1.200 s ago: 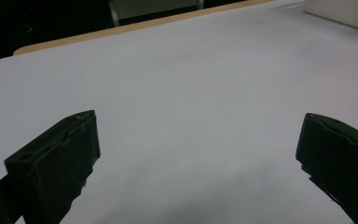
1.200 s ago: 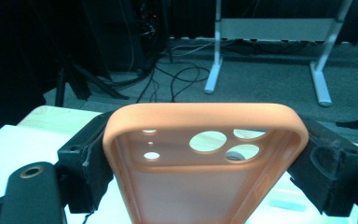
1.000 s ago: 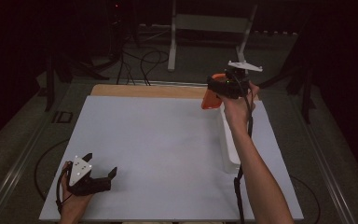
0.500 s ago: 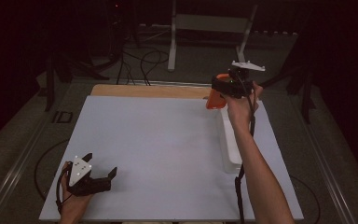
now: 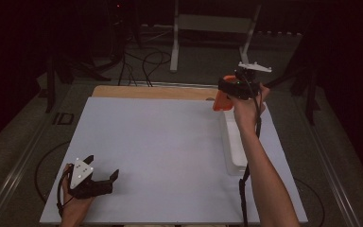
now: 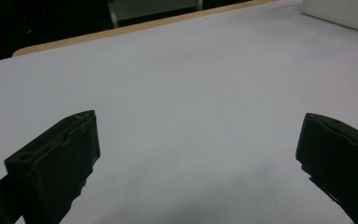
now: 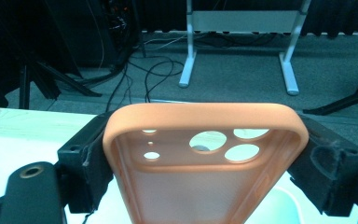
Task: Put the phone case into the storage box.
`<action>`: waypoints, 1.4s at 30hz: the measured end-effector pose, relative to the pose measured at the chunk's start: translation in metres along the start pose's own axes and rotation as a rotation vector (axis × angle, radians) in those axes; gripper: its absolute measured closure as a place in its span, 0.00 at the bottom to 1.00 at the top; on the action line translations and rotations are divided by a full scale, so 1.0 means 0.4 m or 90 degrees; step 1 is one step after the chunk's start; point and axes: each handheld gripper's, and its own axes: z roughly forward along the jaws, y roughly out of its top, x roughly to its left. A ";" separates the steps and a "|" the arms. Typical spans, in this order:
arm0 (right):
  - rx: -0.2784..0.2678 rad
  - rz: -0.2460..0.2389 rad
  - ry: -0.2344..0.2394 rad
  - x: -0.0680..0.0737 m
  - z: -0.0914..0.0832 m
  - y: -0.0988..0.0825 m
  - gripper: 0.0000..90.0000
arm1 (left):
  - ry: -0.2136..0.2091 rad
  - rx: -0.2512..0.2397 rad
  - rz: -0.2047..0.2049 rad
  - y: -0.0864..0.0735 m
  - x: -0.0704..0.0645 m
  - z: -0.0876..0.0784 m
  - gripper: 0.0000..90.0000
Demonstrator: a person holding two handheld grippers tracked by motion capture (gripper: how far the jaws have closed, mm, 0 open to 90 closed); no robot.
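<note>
Your right gripper (image 5: 223,97) clamps the orange phone case (image 7: 205,158) across its width, long axis running out along the jaws, held up at the table's 1 o'clock corner. The white tray (image 5: 234,146) sits just below, toward 6 o'clock. Your left gripper (image 6: 198,154) rests wide apart and holds nothing at 7 o'clock, well apart.

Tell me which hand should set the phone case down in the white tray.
Right. The right gripper already clamps the orange phone case and hangs above the far end of the white tray. The left gripper rests open and empty at the near left corner of the table, far from both.
</note>
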 end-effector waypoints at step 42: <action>0.020 0.011 -0.050 -0.085 0.014 -0.029 0.18 | -0.001 0.000 0.000 -0.001 -0.002 0.000 0.00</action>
